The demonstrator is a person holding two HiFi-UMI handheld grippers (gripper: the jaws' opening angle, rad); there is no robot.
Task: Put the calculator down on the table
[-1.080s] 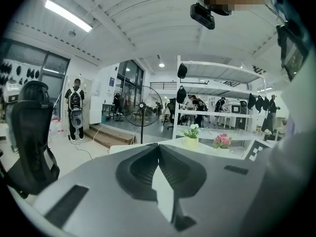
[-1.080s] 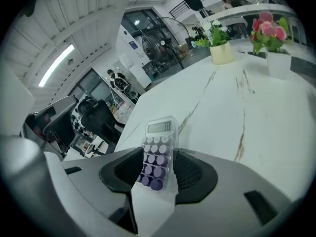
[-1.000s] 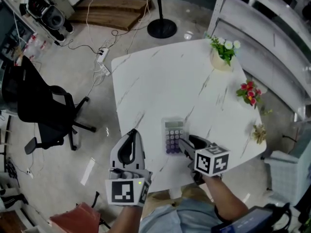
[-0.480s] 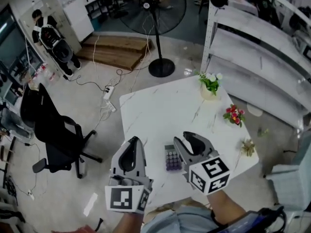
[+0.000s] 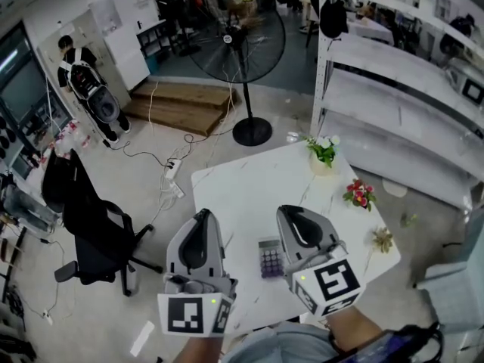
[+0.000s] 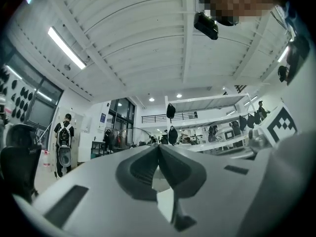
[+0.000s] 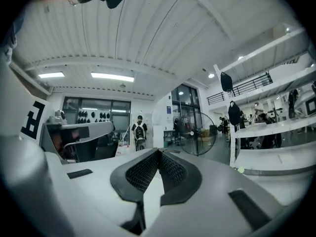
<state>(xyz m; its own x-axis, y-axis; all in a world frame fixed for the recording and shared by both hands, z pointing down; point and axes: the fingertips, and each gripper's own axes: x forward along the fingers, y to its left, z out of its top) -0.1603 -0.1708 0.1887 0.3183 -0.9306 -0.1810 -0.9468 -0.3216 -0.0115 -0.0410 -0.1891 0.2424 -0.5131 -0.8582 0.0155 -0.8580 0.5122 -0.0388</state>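
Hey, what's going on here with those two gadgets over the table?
A person holds two grey tools up over a white marble-patterned table: the left hand-held gripper and the right hand-held gripper. Both are shut with nothing between their jaws, and they point out across the room rather than down. The small grey calculator with purple keys lies flat on the table below them, touched by neither, so it looks already put down.
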